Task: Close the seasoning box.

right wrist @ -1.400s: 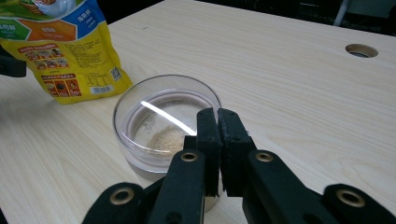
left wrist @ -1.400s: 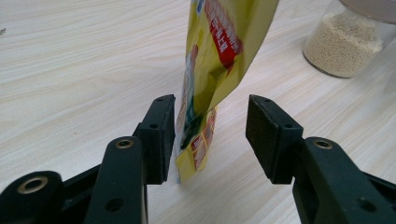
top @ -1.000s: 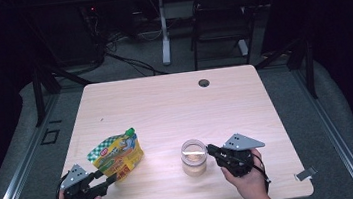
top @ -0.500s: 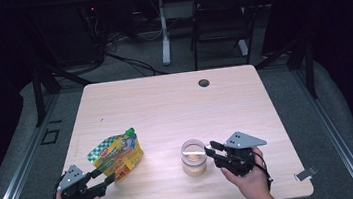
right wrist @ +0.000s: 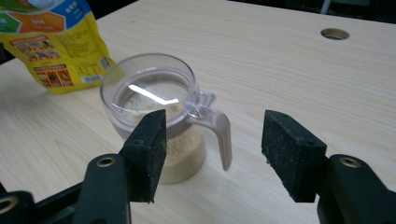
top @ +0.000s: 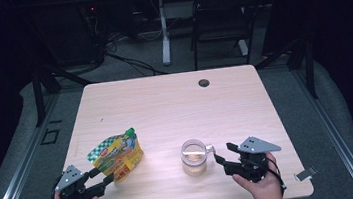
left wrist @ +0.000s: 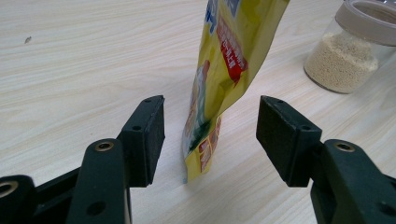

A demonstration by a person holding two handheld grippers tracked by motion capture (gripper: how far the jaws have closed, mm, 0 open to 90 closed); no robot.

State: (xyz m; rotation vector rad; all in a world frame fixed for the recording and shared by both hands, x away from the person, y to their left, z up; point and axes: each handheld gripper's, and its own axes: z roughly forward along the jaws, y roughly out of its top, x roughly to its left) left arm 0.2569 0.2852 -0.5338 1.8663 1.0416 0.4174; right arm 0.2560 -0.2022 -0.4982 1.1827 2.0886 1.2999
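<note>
Two grippers are sitting at the near edge of the wooden table (top: 164,101), and both have let go. The left gripper (top: 100,177) is resting at the near left corner, its jaws having just been opening and now spread wide; the yellow pouch (top: 118,155) is standing upright just ahead of it. In the left gripper view (left wrist: 210,135) the pouch's bottom corner (left wrist: 203,149) is standing between the two black jaws, clear wood showing on either side, so neither pad is pressing on it. Over on the right, the right gripper (top: 223,155) is pointing at the clear jar (top: 194,156), which is standing near the middle of the front half of the table, well apart from the pouch. Its jaws have just been opening too. In the right gripper view (right wrist: 212,149) the jar's handle (right wrist: 219,135) is hanging in the gap between the jaws, touching neither, and pale grains are filling the lower part of the jar. The person's hands are wrapping both gripper bodies from below.
</note>
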